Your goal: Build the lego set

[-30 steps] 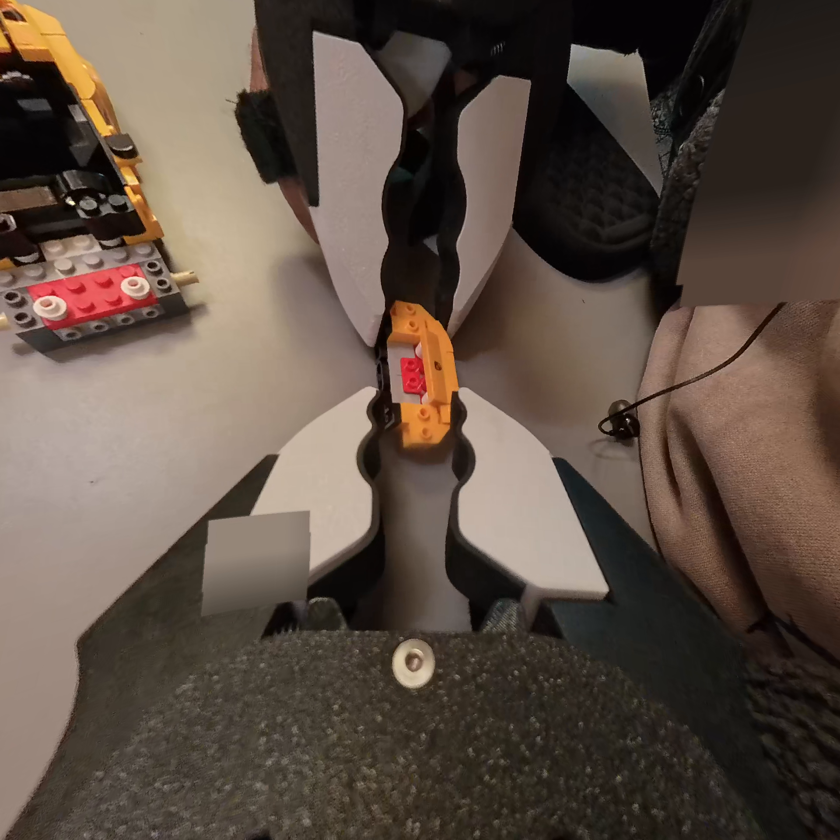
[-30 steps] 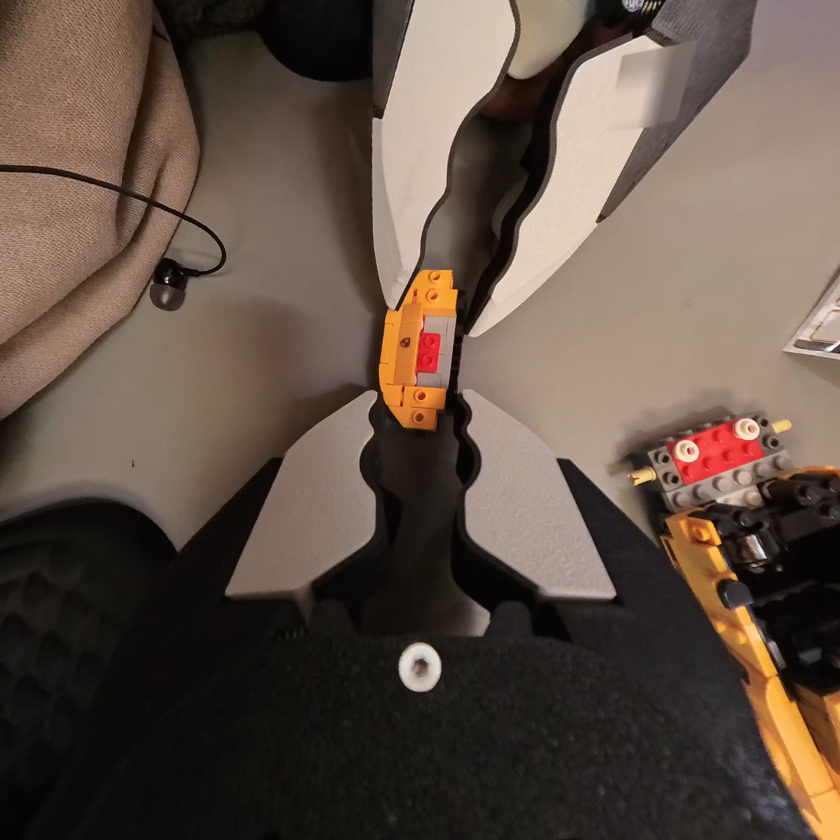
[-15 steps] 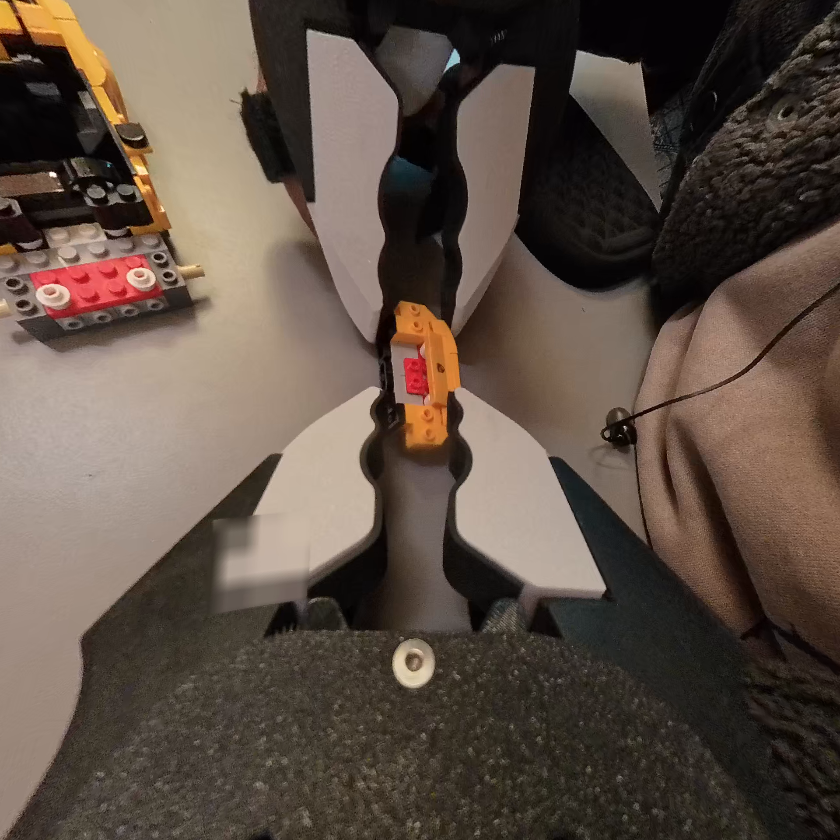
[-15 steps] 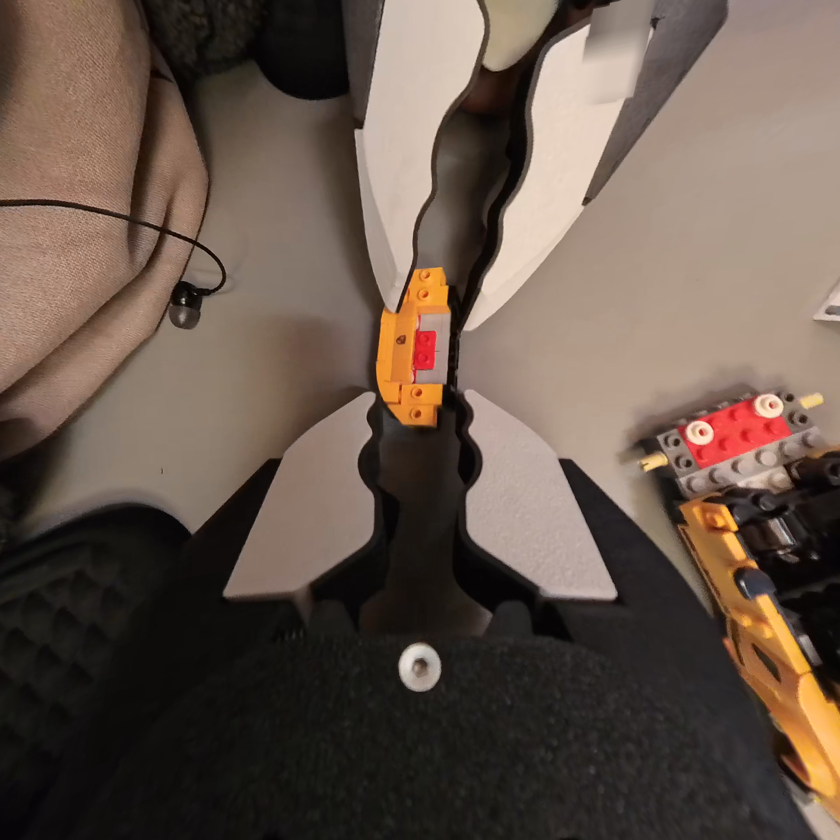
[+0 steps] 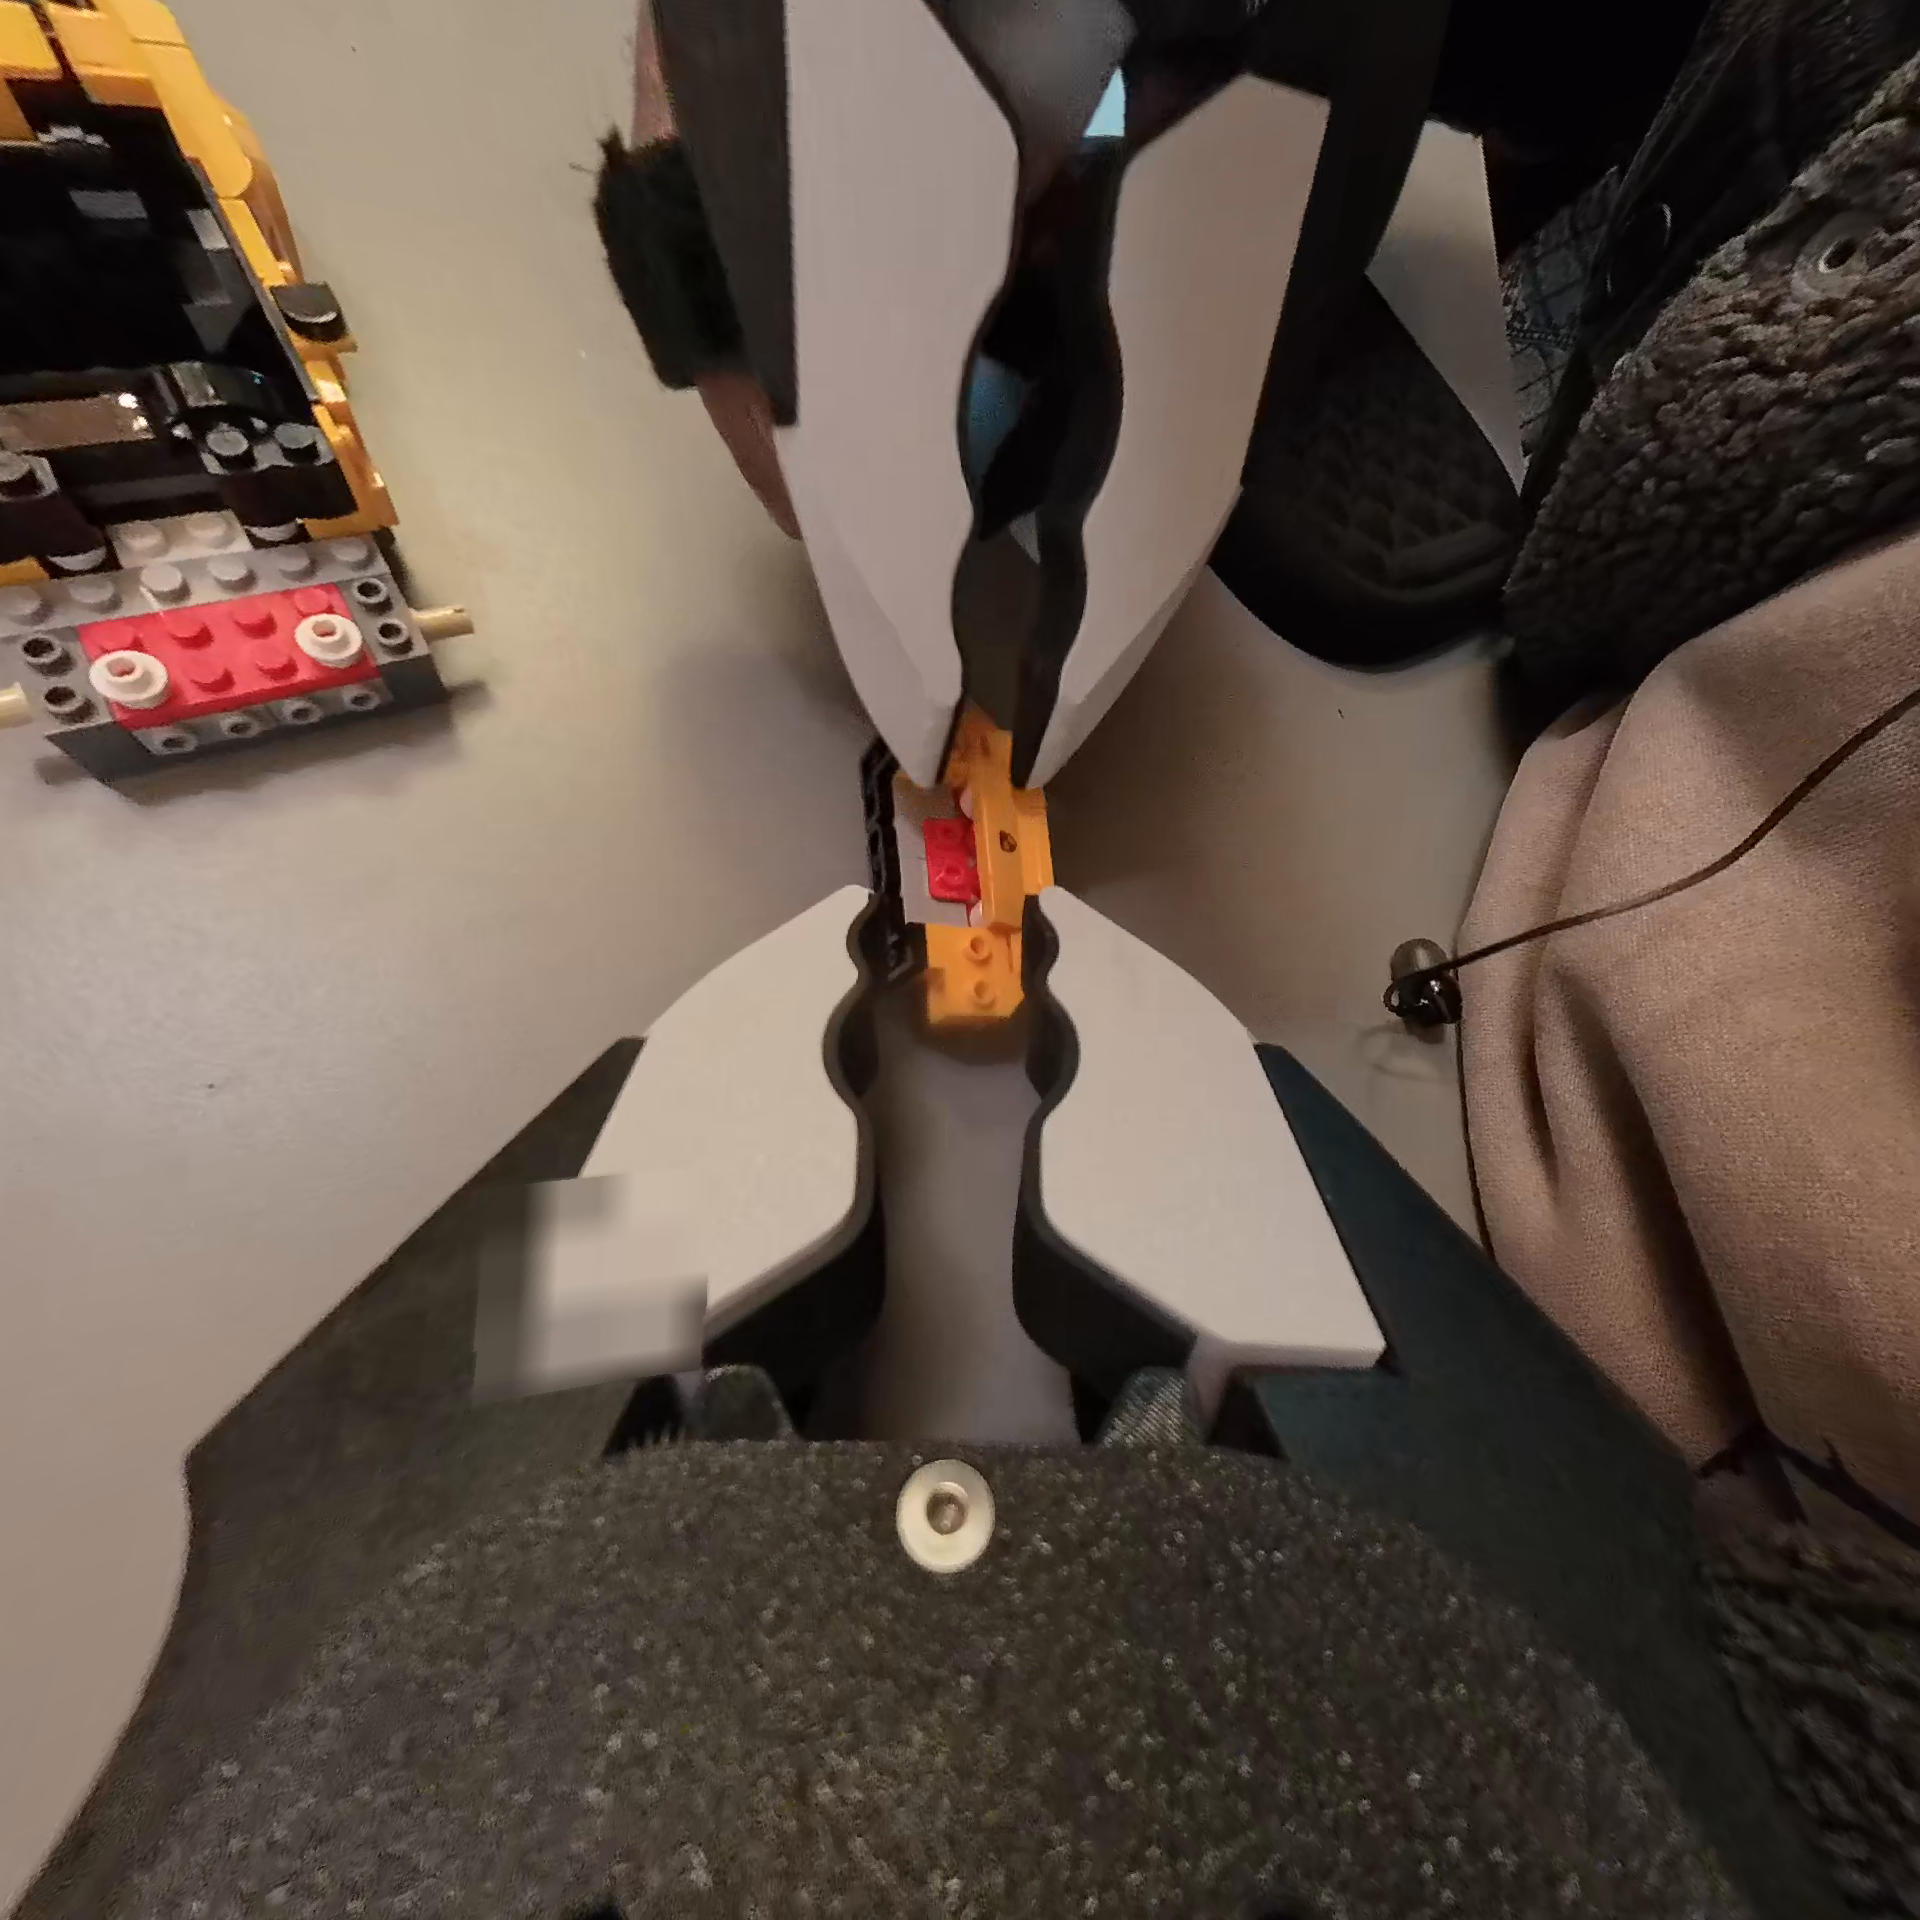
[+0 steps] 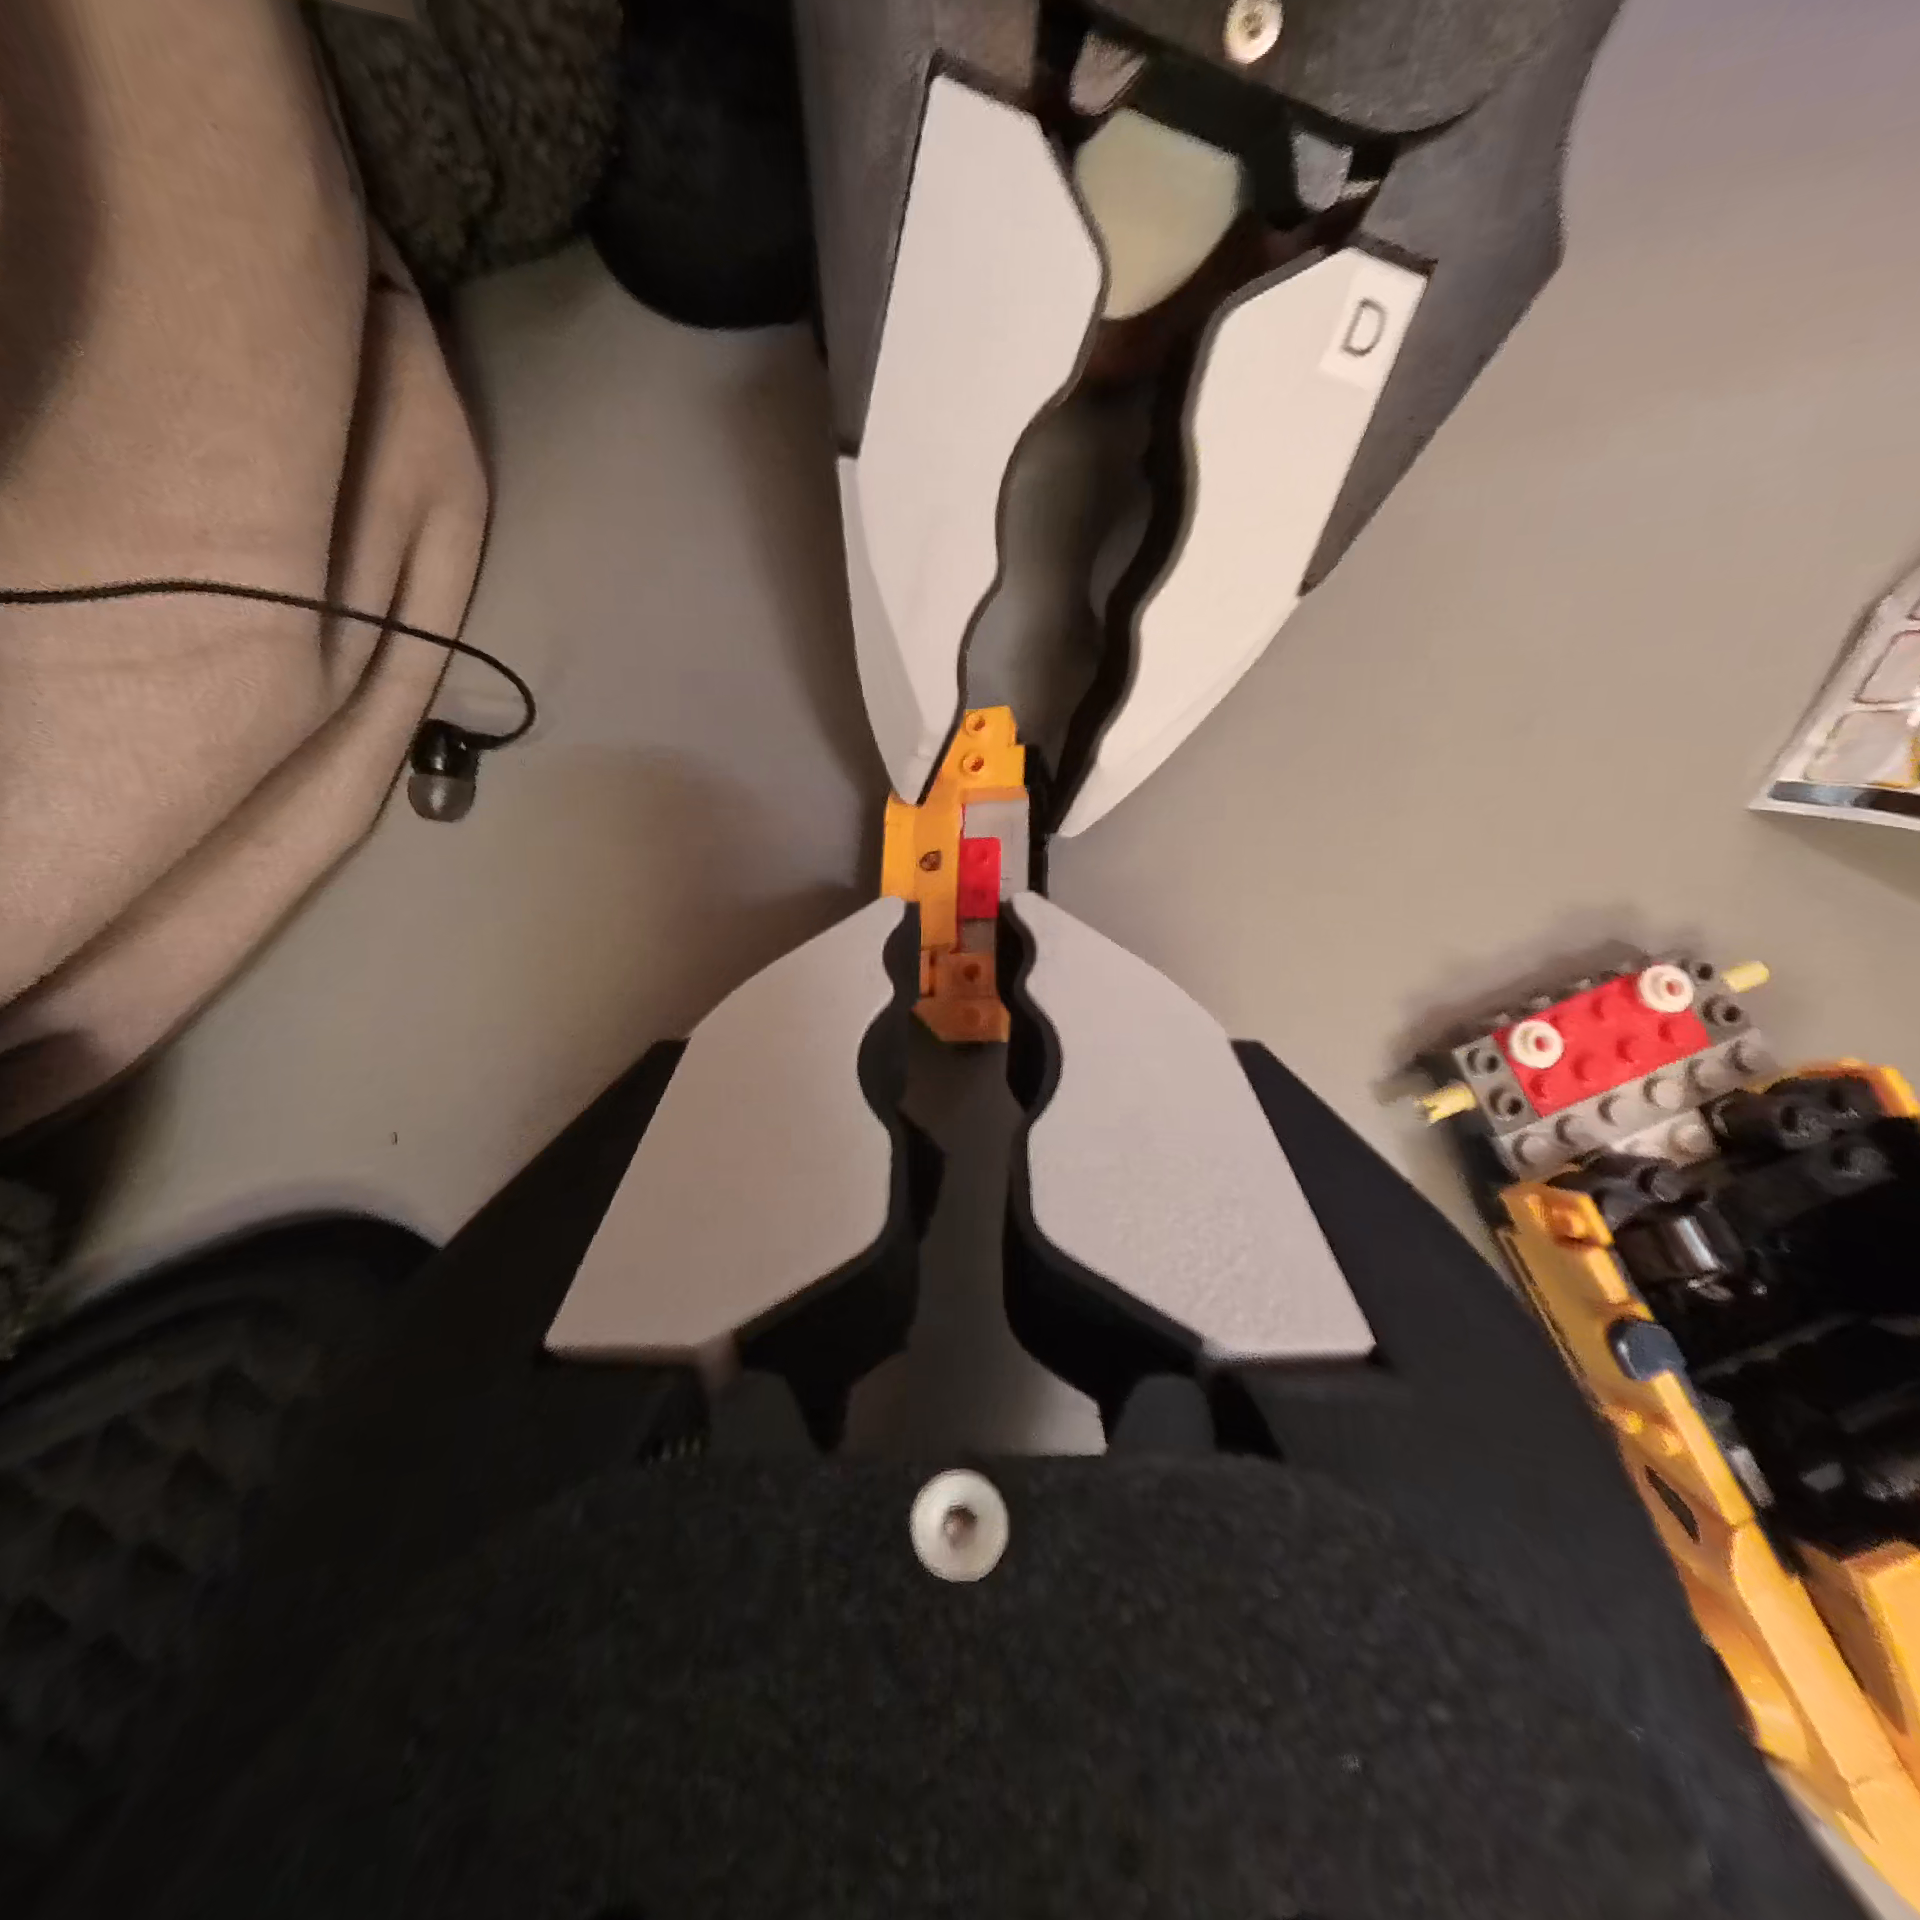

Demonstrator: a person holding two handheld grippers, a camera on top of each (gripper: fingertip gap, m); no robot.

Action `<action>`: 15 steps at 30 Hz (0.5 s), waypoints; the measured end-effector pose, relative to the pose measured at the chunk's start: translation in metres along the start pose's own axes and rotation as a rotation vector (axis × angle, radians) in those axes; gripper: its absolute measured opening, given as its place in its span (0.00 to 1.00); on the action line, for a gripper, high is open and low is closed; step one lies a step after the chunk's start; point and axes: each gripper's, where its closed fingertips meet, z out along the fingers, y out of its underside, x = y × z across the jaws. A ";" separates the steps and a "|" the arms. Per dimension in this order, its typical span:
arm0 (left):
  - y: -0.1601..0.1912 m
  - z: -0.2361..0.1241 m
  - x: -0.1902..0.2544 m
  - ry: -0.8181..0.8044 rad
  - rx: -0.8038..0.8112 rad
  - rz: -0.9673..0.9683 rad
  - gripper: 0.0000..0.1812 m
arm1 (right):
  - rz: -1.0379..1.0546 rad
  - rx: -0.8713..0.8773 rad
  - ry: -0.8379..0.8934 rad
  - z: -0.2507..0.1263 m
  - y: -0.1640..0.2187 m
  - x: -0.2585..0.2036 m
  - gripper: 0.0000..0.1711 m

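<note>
A small orange lego sub-assembly (image 5: 977,883) with grey and red bricks inside hangs above the grey table, held from both ends. My left gripper (image 5: 956,966) is shut on its near end in the left wrist view. My right gripper (image 6: 961,977) is shut on its other end (image 6: 961,883). Each gripper shows opposite the other: the right one (image 5: 987,748) from the top of the left wrist view, the left one (image 6: 987,790) from the top of the right wrist view. The partly built yellow and black lego car (image 5: 156,416) with a red plate lies on the table to the left; it also shows in the right wrist view (image 6: 1714,1247).
A tan cloth (image 5: 1714,987) with a thin black cord and bead (image 5: 1418,987) lies at the right edge of the left wrist view. A dark fleece sleeve (image 5: 1714,416) is behind it. A printed sheet (image 6: 1860,727) lies at the right edge of the right wrist view. Left and right tips are no more than a few centimetres apart.
The two grippers have turned the orange sub-assembly a little between them, so its orange side now faces more sideways. The right gripper sits deeper on its end. The car has shifted slightly in view.
</note>
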 end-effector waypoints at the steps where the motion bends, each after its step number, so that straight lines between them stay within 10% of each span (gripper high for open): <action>1: 0.000 0.000 0.000 -0.002 -0.001 0.001 0.14 | -0.009 -0.017 -0.002 0.002 0.001 -0.002 0.07; 15: -0.001 0.000 0.000 -0.024 -0.003 0.032 0.14 | -0.012 -0.132 -0.111 0.004 0.003 -0.005 0.04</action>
